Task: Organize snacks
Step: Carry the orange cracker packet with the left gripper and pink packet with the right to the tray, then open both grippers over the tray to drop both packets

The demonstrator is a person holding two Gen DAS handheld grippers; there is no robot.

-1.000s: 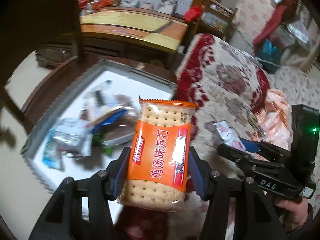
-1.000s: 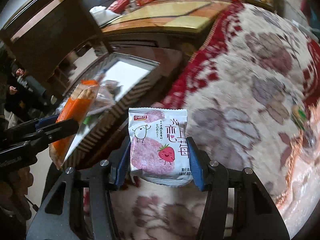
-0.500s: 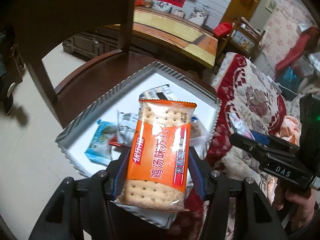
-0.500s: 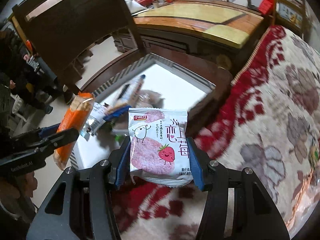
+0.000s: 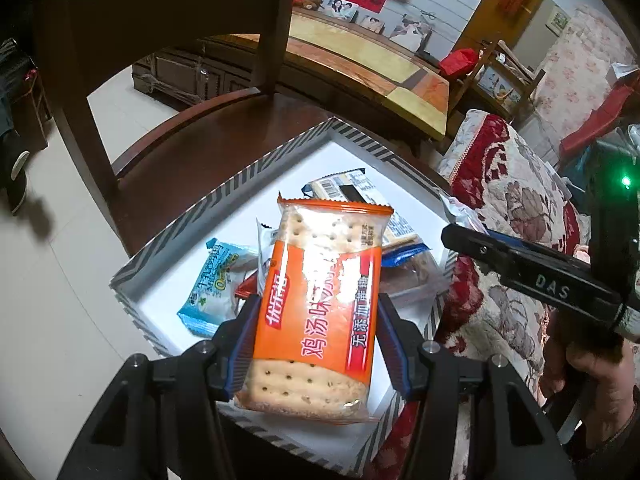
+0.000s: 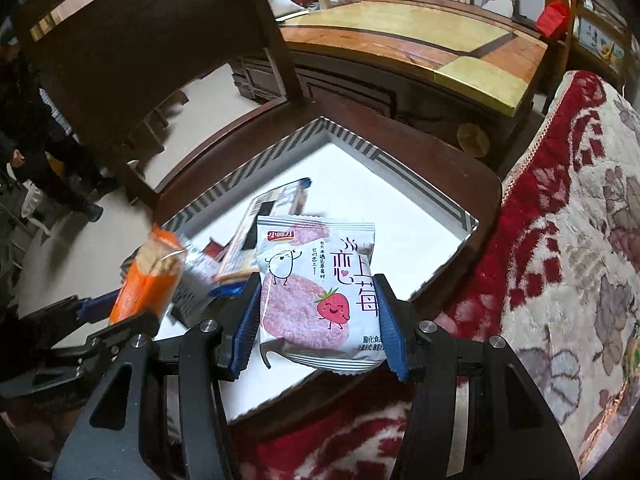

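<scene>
Orange cracker packet (image 5: pixel 320 304), white-and-pink strawberry packet (image 6: pixel 320 292), grey-striped white tray (image 5: pixel 224 192), red floral blanket (image 6: pixel 560 240), pale blue packet (image 5: pixel 212 284)

Striped-rim tray (image 5: pixel 224 188) on dark wooden chair (image 5: pixel 192 148)

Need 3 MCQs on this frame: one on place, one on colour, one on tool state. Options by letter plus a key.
1. Where is the white tray with the grey striped rim?
A. on the dark wooden chair seat
B. on the floor
C. on the floral sofa

2. What colour is the wrapper of the cracker packet in the left tool?
A. green
B. orange
C. purple

3. What is the state of the right tool?
A. open, empty
B. shut, empty
C. shut on the white strawberry snack pouch

Key: 1 A, dark wood shows all round the tray; 2 B, the band round the crackers is orange; 3 C, both blue pads press the pouch's sides.
</scene>
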